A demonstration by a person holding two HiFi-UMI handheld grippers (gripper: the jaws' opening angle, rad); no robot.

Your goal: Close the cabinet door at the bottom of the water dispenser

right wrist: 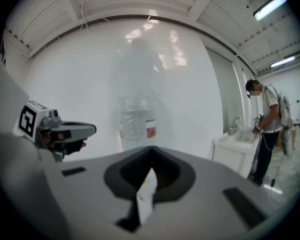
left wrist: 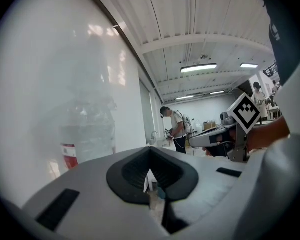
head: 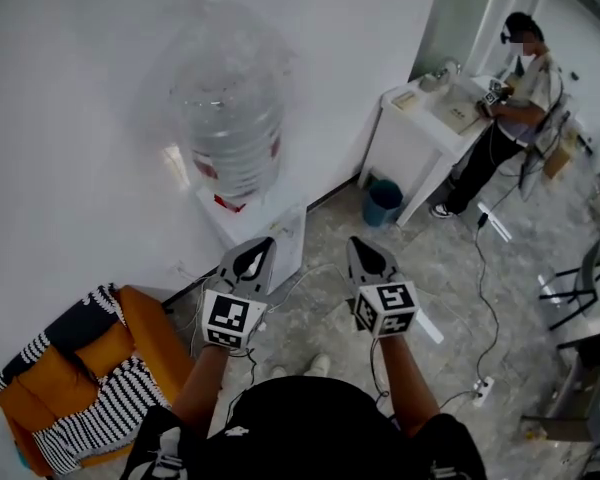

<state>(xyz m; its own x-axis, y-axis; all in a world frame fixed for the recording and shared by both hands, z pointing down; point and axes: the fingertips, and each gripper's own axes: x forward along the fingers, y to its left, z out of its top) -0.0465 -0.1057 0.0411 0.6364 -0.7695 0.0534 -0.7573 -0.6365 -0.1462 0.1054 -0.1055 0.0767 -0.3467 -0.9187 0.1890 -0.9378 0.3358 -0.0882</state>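
Note:
The water dispenser [head: 260, 230] stands against the white wall with a large clear bottle [head: 228, 118] on top. Its bottom cabinet door is hidden from the head view by the dispenser's top and my grippers. My left gripper [head: 267, 241] and right gripper [head: 352, 241] are held side by side in front of it, above the floor, both shut with nothing in them. In the left gripper view the bottle [left wrist: 87, 129] is at the left and the right gripper [left wrist: 215, 136] at the right. In the right gripper view the bottle [right wrist: 136, 121] is straight ahead, the left gripper [right wrist: 70, 131] to its left.
An orange armchair with striped cushions [head: 80, 378] stands left of the dispenser. A white desk [head: 420, 128] with a blue bin [head: 383, 203] beside it is at the back right, where a person [head: 510, 108] stands. Cables and a power strip [head: 483, 388] lie on the floor.

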